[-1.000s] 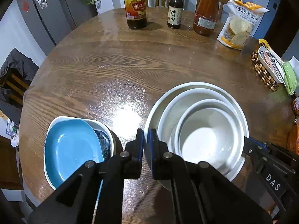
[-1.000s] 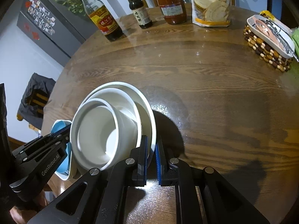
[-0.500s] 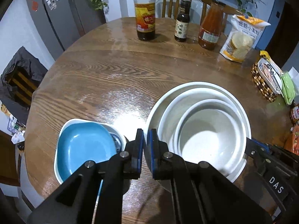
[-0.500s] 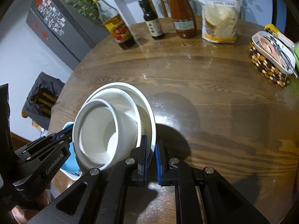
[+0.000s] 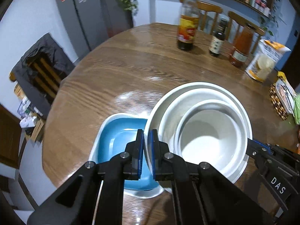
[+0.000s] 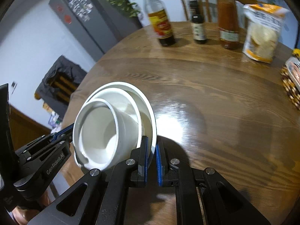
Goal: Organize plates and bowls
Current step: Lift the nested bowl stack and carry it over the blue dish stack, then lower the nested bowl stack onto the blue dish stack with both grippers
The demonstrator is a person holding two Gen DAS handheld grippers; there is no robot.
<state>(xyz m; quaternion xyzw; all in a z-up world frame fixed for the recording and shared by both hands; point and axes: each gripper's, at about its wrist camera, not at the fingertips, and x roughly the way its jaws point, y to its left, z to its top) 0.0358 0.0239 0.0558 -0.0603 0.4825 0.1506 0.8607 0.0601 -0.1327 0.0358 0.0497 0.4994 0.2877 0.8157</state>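
Observation:
A stack of three nested white bowls point(image 5: 202, 131) hangs in the air over the round wooden table point(image 5: 116, 71). My left gripper point(image 5: 147, 150) is shut on the left rim of the largest bowl. My right gripper point(image 6: 151, 155) is shut on its opposite rim and shows at the right of the left wrist view point(image 5: 262, 151). The stack point(image 6: 110, 129) looks tilted in the right wrist view. A blue square dish point(image 5: 120, 140) sits in a white dish at the near left table edge, partly under the stack.
Three bottles point(image 5: 187, 24) and a bag of crackers point(image 5: 264, 63) stand at the table's far side. A beaded mat with a tray point(image 5: 281, 97) lies at the right edge. Chairs stand behind the table, a fridge point(image 5: 90, 11) at the far left.
Both grippers have lifted the bowl stack higher and carried it left, so it now overlaps the blue dish. The views have tilted up toward the room.

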